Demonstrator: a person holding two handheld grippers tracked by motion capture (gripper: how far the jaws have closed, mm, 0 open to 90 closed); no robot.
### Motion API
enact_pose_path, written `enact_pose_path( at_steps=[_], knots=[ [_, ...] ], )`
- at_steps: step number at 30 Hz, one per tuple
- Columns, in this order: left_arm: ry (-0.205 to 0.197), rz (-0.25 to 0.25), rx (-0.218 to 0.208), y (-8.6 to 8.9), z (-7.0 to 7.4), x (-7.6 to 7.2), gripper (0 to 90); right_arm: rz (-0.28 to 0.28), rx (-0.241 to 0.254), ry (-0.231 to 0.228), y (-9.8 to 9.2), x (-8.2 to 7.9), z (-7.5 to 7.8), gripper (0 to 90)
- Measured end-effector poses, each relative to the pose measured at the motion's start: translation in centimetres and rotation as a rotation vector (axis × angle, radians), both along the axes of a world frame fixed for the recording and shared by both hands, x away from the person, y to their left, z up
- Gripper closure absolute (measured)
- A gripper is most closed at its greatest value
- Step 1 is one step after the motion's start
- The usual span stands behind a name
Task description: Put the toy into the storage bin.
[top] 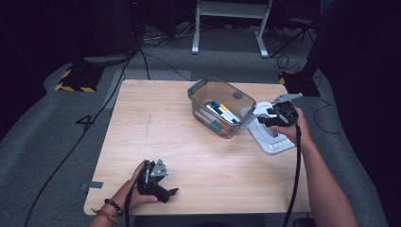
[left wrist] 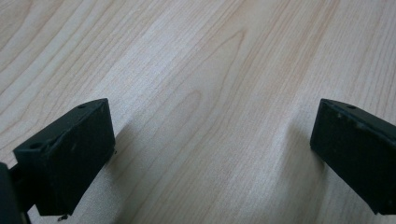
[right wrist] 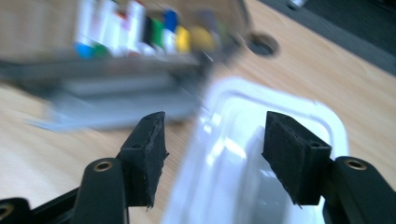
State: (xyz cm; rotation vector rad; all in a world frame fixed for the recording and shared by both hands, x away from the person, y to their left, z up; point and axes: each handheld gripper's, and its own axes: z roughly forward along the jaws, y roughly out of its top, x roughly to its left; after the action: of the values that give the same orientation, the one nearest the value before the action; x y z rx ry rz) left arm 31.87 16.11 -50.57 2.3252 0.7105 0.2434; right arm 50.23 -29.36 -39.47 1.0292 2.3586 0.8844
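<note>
High view, right gripper [top: 265,120] hanging over the white lid [top: 269,135], jaws apart, nothing held, marker bin [top: 221,106] at its 9 o'clock.

I read this as a lab: dark room, grey carpet [top: 42,127], floor cables [top: 156,56], hazard-taped stand bases [top: 75,80].

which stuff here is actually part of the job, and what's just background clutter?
In the job:
- clear plastic bin
- markers inside the bin
- white lid, flat on the table beside the bin
- right claw, open over the lid

Lying about:
- left claw, open, idle on bare wooden table
- floor cables
- white desk frame behind
</note>
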Motion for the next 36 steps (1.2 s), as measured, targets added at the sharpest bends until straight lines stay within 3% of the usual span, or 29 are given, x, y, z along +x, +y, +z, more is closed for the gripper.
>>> enact_pose_path(
  at_steps=[8,13,19,30,36],
  knots=[
    [0.000,-0.001,0.000,0.0,0.0,0.0,0.1,-0.139,-0.016,0.058,-3.0,2.5,-4.8,44.0],
    [0.000,-0.001,0.000,0.0,0.0,0.0,0.1,-0.146,0.000,0.108,-3.5,3.2,-6.8,50.3],
    [0.000,-0.001,0.000,0.0,0.0,0.0,0.1,-0.122,-0.018,0.107,-2.9,3.3,-7.6,63.4],
    [0.000,0.000,-0.001,0.0,0.0,0.0,0.1,-0.104,0.035,0.133,-3.5,3.0,-7.8,64.9],
    [0.000,0.001,-0.001,0.0,0.0,0.0,0.1,-0.098,0.038,0.139,-3.4,2.5,-7.8,65.3]
  ],
)
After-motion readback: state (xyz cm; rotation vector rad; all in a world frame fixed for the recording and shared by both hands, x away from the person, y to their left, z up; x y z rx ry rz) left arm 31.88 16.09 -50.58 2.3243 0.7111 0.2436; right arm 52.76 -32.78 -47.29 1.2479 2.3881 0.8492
